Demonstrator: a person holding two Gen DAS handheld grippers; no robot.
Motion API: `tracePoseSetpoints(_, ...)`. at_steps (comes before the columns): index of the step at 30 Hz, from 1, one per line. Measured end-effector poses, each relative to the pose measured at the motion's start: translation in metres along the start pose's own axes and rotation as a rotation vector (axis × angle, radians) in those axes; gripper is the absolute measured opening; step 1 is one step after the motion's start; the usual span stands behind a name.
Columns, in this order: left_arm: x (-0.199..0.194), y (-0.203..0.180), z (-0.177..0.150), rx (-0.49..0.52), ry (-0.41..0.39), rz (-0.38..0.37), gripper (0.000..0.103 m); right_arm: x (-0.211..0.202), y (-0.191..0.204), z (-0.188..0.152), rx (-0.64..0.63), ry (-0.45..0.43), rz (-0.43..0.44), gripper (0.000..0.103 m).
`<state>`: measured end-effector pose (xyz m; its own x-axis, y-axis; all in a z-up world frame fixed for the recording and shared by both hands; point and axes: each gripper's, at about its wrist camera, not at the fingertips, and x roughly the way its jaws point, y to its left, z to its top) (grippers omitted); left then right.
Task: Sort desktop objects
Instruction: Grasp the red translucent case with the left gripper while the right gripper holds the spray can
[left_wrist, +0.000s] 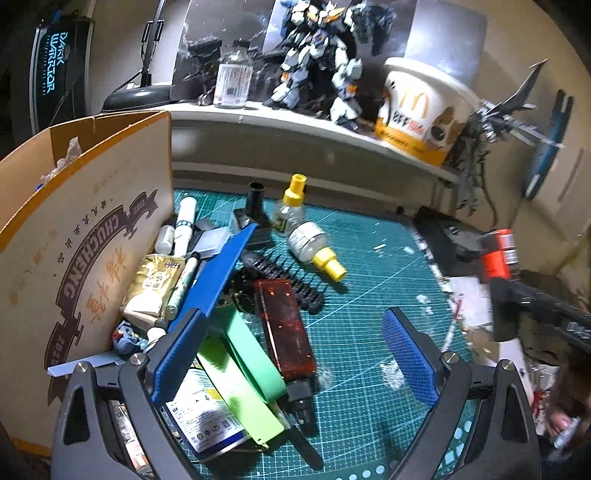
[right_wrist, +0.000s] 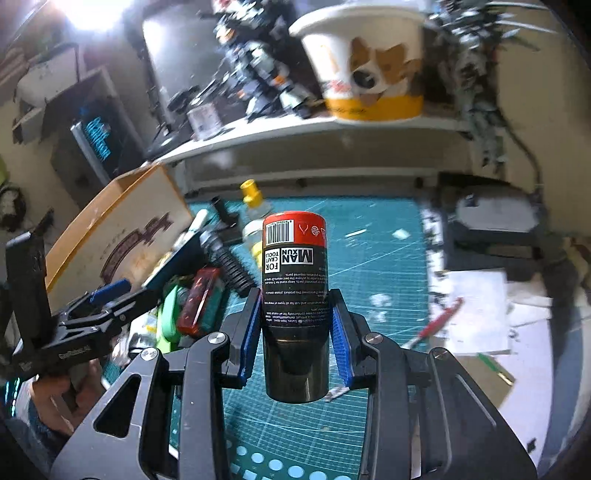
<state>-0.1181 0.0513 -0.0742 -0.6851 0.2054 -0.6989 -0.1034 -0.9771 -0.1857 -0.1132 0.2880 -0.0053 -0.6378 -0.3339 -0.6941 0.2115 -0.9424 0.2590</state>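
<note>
Green mat (right_wrist: 369, 258) is covering the tabletop. Right tool (right_wrist: 295, 332) is squeezing a black can (right_wrist: 295, 280). Left tool (left_wrist: 314, 332) is hanging wide open over the pile, holding nothing.

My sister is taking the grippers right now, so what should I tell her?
Right gripper: shut on the black spray can, held above the green cutting mat.
Left gripper: open, holding nothing, hovering over the pile beside the cardboard box.
Pile on the mat: two yellow-capped bottles, a red translucent case, a black comb, a green holder, pens.
Done: the can is picked up.
Left: put the can away, then sort the pile. Where the can goes isn't shown.
</note>
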Motion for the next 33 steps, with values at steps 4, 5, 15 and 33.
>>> tracePoseSetpoints(4, 0.016, -0.014, 0.003, 0.036, 0.038, 0.048, 0.081, 0.014, -0.014, -0.005, 0.032, 0.031, 0.028, 0.033)
tracePoseSetpoints(5, 0.019, -0.017, 0.004, 0.046, 0.043, 0.051, 0.074, 0.021, -0.016, -0.007, 0.030, 0.043, 0.033, 0.033)
tracePoseSetpoints(15, 0.065, -0.012, 0.010, 0.045, 0.179, 0.103, 0.040, 0.048, -0.037, -0.016, 0.059, 0.102, 0.095, 0.033)
tracePoseSetpoints(33, 0.103, -0.043, 0.000, 0.098, 0.257, 0.194, 0.040, 0.071, -0.040, -0.020, 0.070, 0.133, 0.201, 0.033)
